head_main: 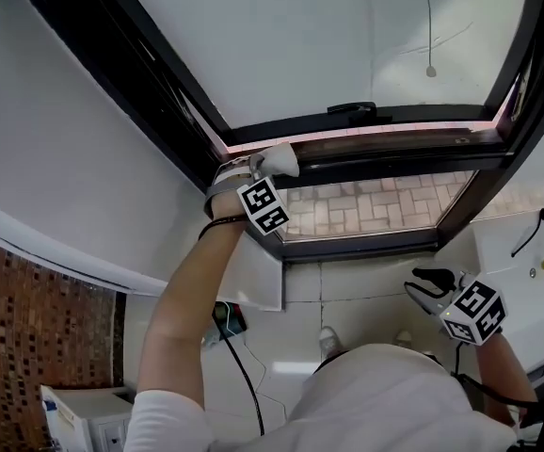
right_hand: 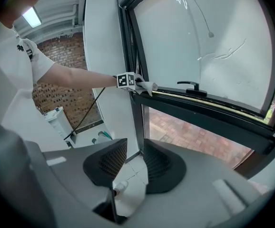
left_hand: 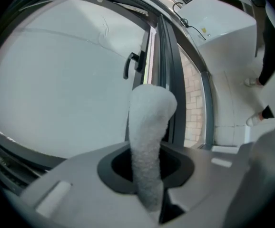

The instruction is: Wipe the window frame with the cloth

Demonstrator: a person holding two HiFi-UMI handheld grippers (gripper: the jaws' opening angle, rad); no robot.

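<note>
Indoor room: tiled floor, brick wall, black window frame.

Right of the left gripper and its white fluffy cloth, the dark metal window frame lies open, a black lever handle jutting just above it, seemingly clear, while the plain white wall blocks the left.

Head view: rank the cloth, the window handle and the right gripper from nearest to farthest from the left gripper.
1. cloth: clamped in the jaws of the left gripper, at the window frame's left end.
2. window handle: black, further right along the frame.
3. right gripper: low at the person's right side, jaws apart, nothing between them.
</note>
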